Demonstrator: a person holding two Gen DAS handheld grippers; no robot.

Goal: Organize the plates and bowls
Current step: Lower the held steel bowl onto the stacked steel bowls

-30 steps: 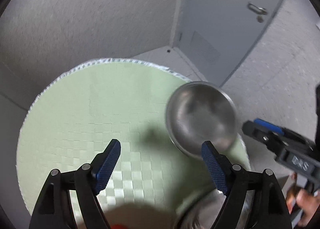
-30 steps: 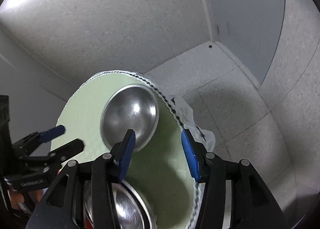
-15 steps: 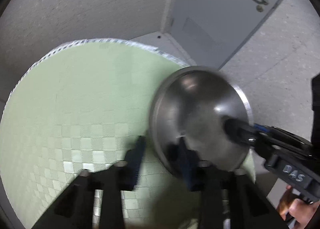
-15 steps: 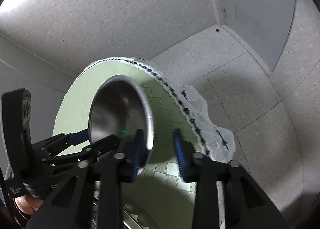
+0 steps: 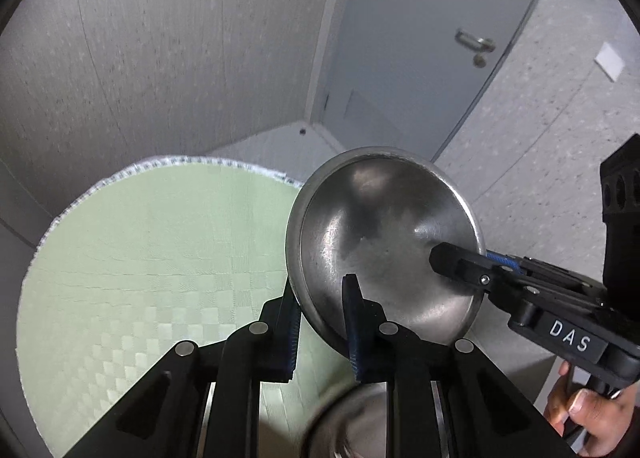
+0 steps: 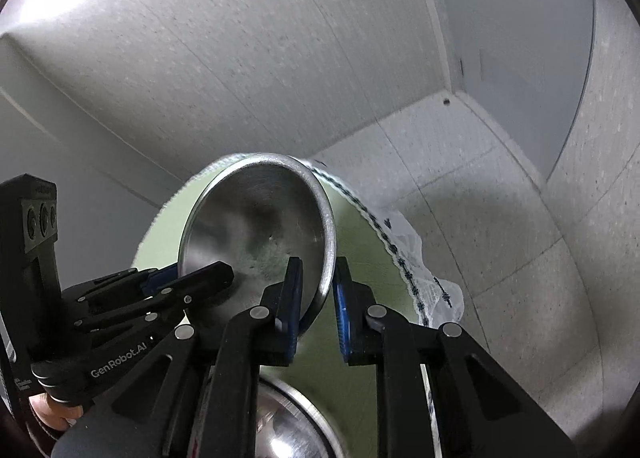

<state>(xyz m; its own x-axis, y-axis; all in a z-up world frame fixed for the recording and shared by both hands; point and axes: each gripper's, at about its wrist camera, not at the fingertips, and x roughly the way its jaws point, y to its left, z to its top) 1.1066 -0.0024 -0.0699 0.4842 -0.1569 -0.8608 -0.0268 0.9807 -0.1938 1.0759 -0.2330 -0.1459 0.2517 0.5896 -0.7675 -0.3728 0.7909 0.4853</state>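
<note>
Round steel bowl (image 5: 384, 242), brushed and shiny with a thin rolled rim, held tilted in the air above the round table (image 5: 132, 258). Table covered in a pale green woven cloth with a checker weave and a white trimmed edge. Left gripper (image 5: 322, 322) pinches the bowl's near rim between its ribbed blue pads. Right gripper (image 6: 316, 298) clamps the rim on the opposite side. Second steel bowl (image 6: 288, 426) sits on the table under both grippers, partly hidden

"DAS" marks the right gripper (image 5: 444, 262); "GenRobot.AI" the left gripper (image 6: 192, 278).
</note>
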